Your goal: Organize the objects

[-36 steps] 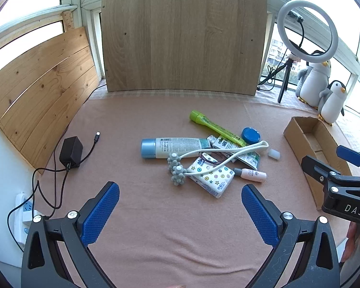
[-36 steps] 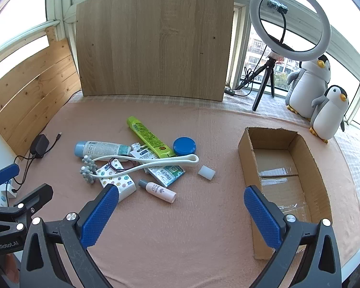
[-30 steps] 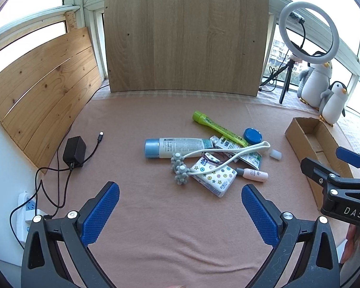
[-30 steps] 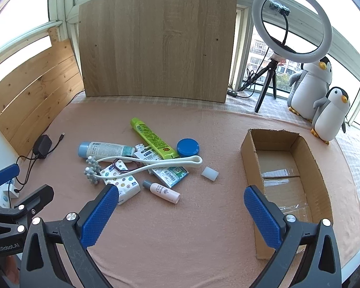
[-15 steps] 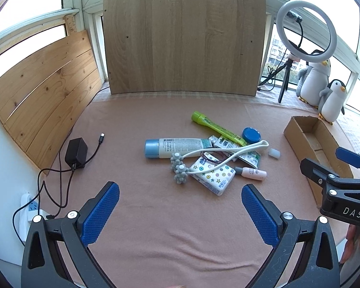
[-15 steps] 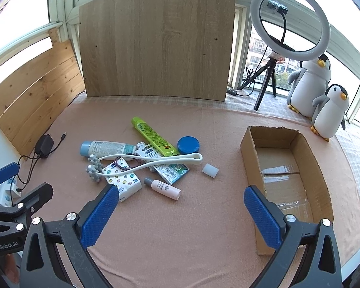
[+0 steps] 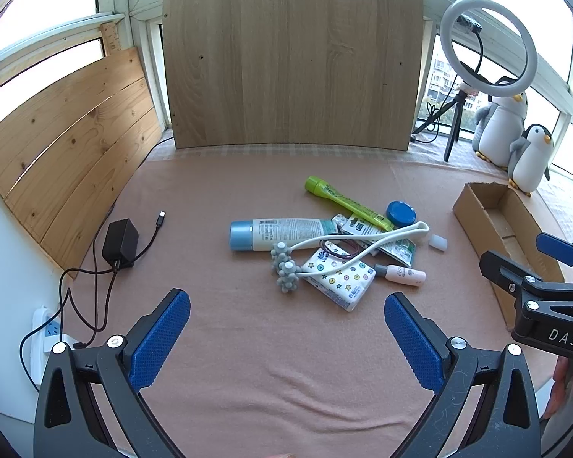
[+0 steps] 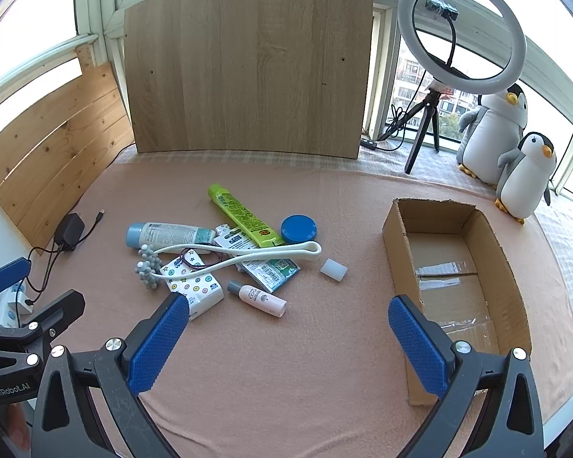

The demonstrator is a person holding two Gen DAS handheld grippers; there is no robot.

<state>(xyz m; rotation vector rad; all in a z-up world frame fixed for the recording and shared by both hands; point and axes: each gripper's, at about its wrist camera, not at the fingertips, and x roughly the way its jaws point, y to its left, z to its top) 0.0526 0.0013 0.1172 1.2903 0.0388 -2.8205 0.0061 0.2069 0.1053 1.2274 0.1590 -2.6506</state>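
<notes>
I keep both grippers, left and right, with jaws wide open and empty, while the green tube lies diagonally, its cap pointing to the far left.

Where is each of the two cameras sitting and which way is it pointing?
Left wrist view: rides the left hand-held gripper, facing forward over the pink cloth at the pile around the white massager; its own open blue fingers show, with the right hand-held gripper at the right edge.
Right wrist view: rides the right hand-held gripper, facing the pile and the cardboard box; its open fingers show, with the left hand-held gripper at the left edge.
Shared: massager, box, wooden backboard, ring light.
</notes>
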